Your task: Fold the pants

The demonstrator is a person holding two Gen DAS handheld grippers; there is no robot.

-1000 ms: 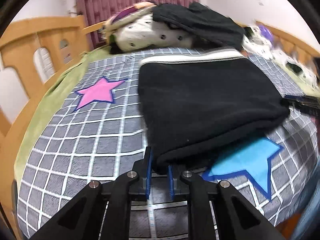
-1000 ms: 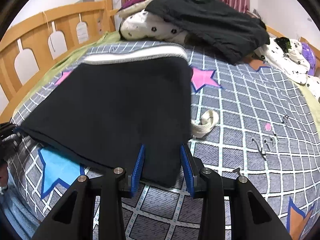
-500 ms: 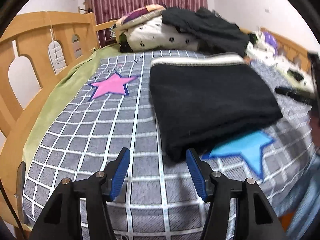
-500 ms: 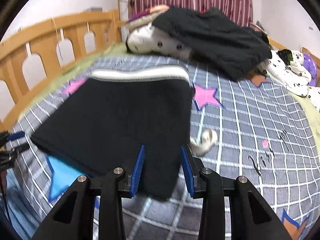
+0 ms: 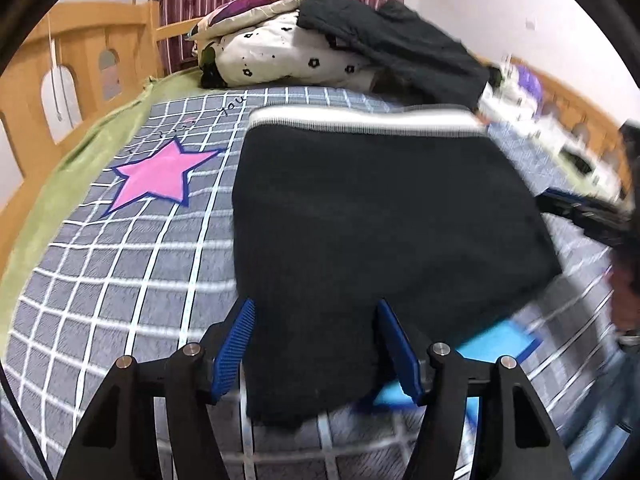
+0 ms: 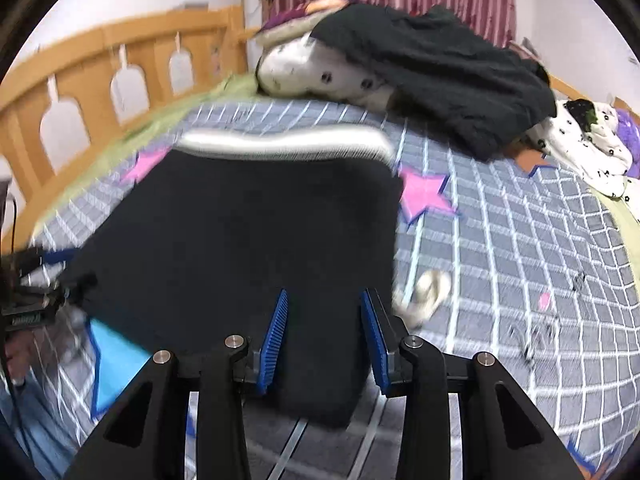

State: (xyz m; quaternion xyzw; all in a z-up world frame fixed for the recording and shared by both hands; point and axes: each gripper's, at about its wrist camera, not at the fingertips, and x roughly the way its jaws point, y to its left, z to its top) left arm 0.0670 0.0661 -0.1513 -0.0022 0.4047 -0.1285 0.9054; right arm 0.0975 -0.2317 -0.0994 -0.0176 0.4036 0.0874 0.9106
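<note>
The black pants (image 5: 380,216) lie folded flat on the grey checked bedsheet (image 5: 132,272), their white-striped waistband (image 5: 360,120) at the far end. They also show in the right wrist view (image 6: 248,236). My left gripper (image 5: 316,344) is open and empty, its jaws on either side of the near left corner of the fold, just above it. My right gripper (image 6: 326,336) is open and empty over the near right corner. The right gripper shows at the edge of the left wrist view (image 5: 588,220).
A pile of pillows and a dark garment (image 5: 384,44) lies at the head of the bed. A wooden rail (image 5: 68,64) runs along the left side. A small cream cloth (image 6: 426,294) lies right of the pants. White spotted clothes (image 6: 588,152) lie far right.
My left gripper let go of the pants' near edge, opened wide and pulled back, then moved forward over the corner. The right gripper stayed open and shifted slightly over its corner.
</note>
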